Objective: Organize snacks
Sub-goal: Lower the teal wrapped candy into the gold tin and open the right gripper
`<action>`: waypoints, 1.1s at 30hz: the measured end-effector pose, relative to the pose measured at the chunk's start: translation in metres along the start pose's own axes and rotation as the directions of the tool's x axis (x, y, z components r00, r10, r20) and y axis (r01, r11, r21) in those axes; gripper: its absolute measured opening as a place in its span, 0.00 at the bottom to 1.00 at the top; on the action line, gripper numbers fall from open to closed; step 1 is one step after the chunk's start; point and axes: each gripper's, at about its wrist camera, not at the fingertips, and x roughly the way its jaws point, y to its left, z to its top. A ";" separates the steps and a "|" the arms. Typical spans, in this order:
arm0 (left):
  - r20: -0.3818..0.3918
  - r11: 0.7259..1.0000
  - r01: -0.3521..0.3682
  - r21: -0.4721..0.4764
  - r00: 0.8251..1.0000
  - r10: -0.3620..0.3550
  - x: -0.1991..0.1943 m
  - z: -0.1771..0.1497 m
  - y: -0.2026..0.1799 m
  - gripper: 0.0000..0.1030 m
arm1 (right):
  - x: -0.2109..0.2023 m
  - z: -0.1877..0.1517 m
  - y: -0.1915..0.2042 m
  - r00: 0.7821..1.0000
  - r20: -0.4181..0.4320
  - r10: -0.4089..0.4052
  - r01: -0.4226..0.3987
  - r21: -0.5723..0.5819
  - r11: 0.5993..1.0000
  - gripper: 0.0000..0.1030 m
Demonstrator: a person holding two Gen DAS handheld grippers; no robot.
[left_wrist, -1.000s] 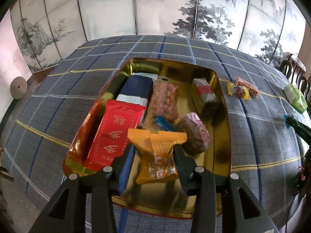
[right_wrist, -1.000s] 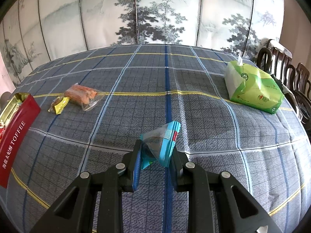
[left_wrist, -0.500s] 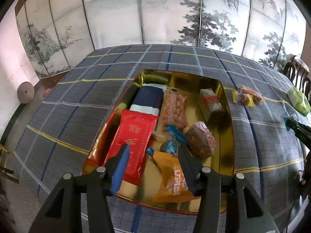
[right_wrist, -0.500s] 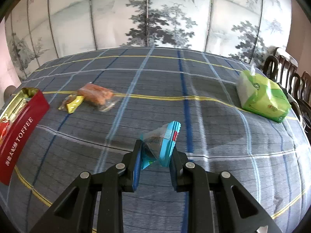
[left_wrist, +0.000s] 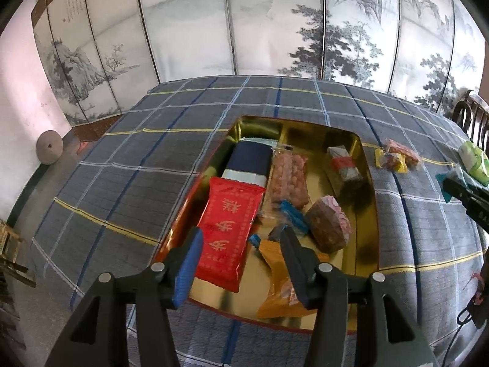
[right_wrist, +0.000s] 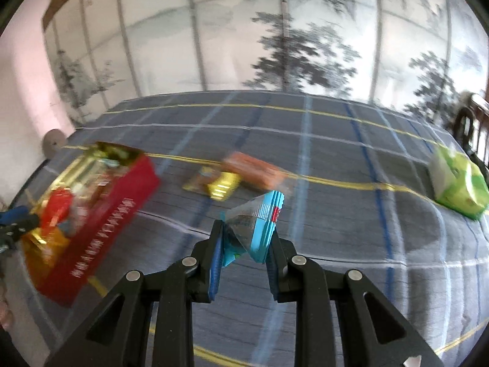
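A gold tin [left_wrist: 365, 244] with red outer walls [right_wrist: 101, 232] sits on the plaid tablecloth and holds several snacks. Among them are a red packet [left_wrist: 229, 226], a dark blue box [left_wrist: 252, 160] and an orange packet [left_wrist: 276, 278] lying at the near end. My left gripper [left_wrist: 241, 232] hangs open over that near end with nothing between its pads. My right gripper [right_wrist: 247, 229] is shut on a small teal packet [right_wrist: 255, 220], held above the cloth to the right of the tin. It also shows at the right edge of the left wrist view.
A yellow packet [right_wrist: 220, 185] and a clear packet of orange snacks [right_wrist: 253, 171] lie on the cloth right of the tin. A green tissue pack [right_wrist: 458, 183] sits far right, near dark wooden chairs [left_wrist: 470, 116]. A painted folding screen stands behind the table.
My left gripper opened and let go of the orange packet, which now lies in the tin's near end. My right gripper swung left toward the tin, still carrying the teal packet.
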 end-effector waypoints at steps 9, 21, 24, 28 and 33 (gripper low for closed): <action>0.001 1.000 -0.009 -0.023 1.000 0.009 0.001 -0.002 0.012 0.53 | -0.010 0.018 0.088 0.983 0.010 0.183 -0.181 -0.118 0.976 0.22; -0.020 0.993 -0.033 -0.117 0.999 0.031 0.002 -0.010 0.054 0.56 | 0.011 0.028 0.159 0.952 -0.058 0.299 -0.305 -0.181 0.935 0.22; -0.029 0.991 -0.037 -0.132 0.999 0.034 0.003 -0.012 0.062 0.56 | 0.020 0.025 0.173 0.948 -0.085 0.307 -0.318 -0.196 0.927 0.22; -0.030 0.989 -0.038 -0.142 0.999 0.034 0.004 -0.015 0.070 0.56 | 0.029 0.022 0.184 0.940 -0.118 0.319 -0.338 -0.201 0.920 0.22; -0.028 0.990 -0.053 -0.128 0.998 0.050 0.004 -0.016 0.071 0.56 | 0.040 0.022 0.195 0.936 -0.146 0.321 -0.346 -0.206 0.915 0.22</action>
